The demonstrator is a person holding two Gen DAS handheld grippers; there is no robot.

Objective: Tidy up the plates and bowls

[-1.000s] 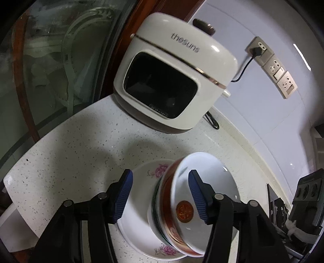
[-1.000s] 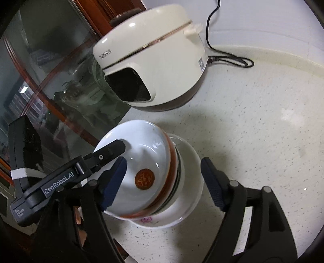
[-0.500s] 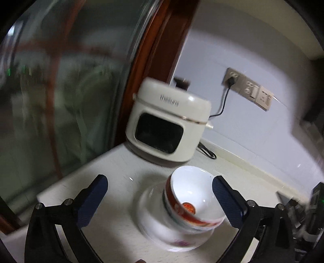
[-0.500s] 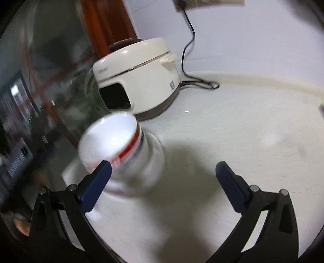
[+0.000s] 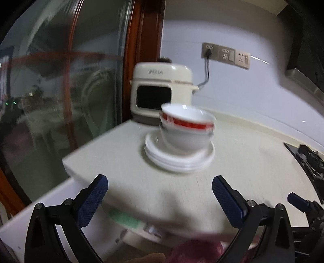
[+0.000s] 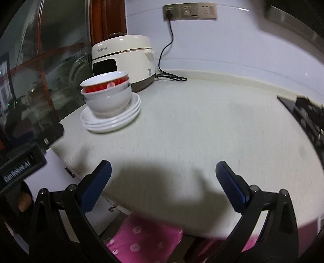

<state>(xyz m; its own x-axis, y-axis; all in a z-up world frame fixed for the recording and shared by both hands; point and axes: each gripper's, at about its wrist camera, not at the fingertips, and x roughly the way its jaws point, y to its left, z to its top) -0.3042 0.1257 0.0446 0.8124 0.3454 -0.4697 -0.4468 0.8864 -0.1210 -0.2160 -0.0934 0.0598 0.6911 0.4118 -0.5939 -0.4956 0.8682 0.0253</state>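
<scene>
A stack of white plates (image 6: 113,119) sits on the pale counter's left corner, with a white bowl (image 6: 109,101) on it and a red-banded bowl (image 6: 105,83) nested inside. In the left wrist view the same plates (image 5: 178,159) and red-banded bowl (image 5: 187,119) appear blurred. My left gripper (image 5: 160,194) is open and empty, well back from the stack near the counter's front edge. Wide open too, my right gripper (image 6: 163,180) holds nothing and hangs over the counter's near edge, right of the stack. The left gripper's body (image 6: 22,161) shows at the right wrist view's left.
A cream rice cooker (image 6: 123,60) stands behind the stack, its cord plugged into wall sockets (image 6: 189,11). A glass door with a red-brown frame (image 6: 107,18) bounds the left. A dark hob (image 6: 307,115) lies at the right. Pink cloth (image 6: 145,240) shows below the counter's edge.
Both grippers opened wide, let go of the red-banded bowl, now nested upright on the stack, and drew back towards the counter's front edge.
</scene>
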